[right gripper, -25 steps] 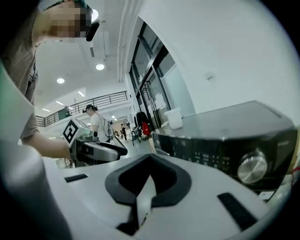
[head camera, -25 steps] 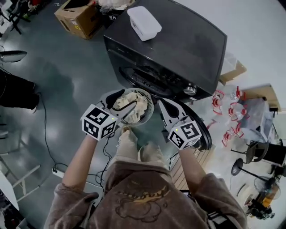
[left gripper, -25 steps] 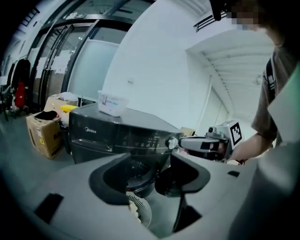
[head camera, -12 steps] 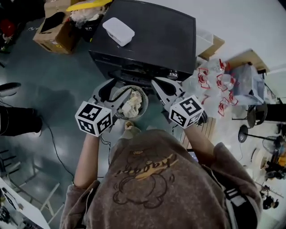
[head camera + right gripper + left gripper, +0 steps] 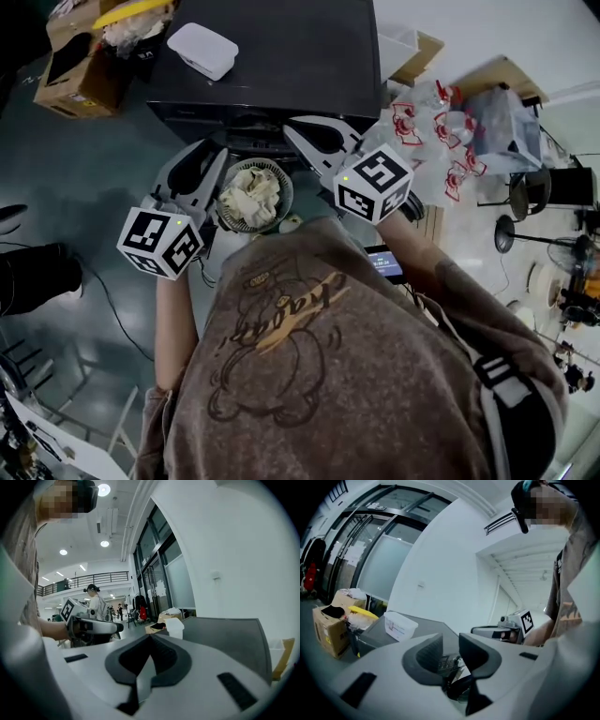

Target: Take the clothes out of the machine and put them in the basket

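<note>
A dark washing machine (image 5: 272, 56) stands at the top of the head view. Below it on the floor is a round basket (image 5: 283, 190) with pale clothes (image 5: 248, 192) in it. My left gripper (image 5: 206, 157) hovers just left of the basket. Its jaws have just been closing, and in the left gripper view (image 5: 451, 641) a narrow gap remains with nothing in it. My right gripper (image 5: 294, 129) is raised at the machine's front, right of the basket. In the right gripper view (image 5: 150, 637) its tips meet with nothing between them. The machine's drum opening is hidden.
A white lidded box (image 5: 202, 49) lies on the machine's top. A cardboard box (image 5: 75, 66) with stuff in it stands to the left. Red-and-white items (image 5: 431, 122) and a wooden shelf are on the right. A shoe (image 5: 37, 277) and a cable are on the floor at left.
Both grippers have risen and now sit higher against the machine. The left gripper has come off the basket's clothes to its left side, and its jaws stand narrower.
</note>
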The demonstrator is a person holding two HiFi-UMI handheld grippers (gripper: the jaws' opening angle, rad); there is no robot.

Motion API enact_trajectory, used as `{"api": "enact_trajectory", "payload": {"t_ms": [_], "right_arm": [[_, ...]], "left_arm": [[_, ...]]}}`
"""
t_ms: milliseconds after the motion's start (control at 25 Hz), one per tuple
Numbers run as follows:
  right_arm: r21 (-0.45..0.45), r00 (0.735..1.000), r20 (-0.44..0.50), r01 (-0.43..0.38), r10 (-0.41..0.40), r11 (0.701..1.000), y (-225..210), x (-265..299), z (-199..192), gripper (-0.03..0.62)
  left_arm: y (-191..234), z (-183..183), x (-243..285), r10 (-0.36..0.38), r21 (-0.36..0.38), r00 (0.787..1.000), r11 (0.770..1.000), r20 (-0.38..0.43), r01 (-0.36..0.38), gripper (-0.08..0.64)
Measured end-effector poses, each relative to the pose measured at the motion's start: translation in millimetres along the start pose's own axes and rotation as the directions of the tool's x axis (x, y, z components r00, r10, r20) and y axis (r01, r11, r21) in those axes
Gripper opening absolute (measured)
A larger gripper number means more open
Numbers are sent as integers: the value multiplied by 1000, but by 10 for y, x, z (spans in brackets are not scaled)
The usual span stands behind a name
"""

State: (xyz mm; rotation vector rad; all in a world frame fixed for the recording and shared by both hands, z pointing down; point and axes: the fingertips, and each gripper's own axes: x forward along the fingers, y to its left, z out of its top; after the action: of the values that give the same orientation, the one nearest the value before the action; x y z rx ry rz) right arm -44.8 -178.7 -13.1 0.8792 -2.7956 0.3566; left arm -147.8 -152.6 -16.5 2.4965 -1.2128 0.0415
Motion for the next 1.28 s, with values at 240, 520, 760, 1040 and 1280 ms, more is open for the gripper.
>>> {"api": "enact_trajectory", "payload": {"t_ms": [240,520,760,1040,1280], "right_arm": [[-35,998,-20,-67,67,997,-46,71,-38,-3],[-33,998,18,-54,54,998,-148,65,-65,-3],[-37,999,26,-40,41,999,-218,13,-157,-3],[-32,998,35,-52,53,998,-194,-34,-213,-5],[-41,997,31,-67,68,997,-198,-57,-216,-5]], "left_arm": [[12,-5,69,36,4,999,999,26,-36,6],[86,-87,96,84,7,994,996,74,-85,6],[127,-273,77,108,10,992,994,69,-109,6],[104,-265,30,121,29,988,992,93,-124,6],[69,-241,27,139,29,986,989,93,-142,6]]}}
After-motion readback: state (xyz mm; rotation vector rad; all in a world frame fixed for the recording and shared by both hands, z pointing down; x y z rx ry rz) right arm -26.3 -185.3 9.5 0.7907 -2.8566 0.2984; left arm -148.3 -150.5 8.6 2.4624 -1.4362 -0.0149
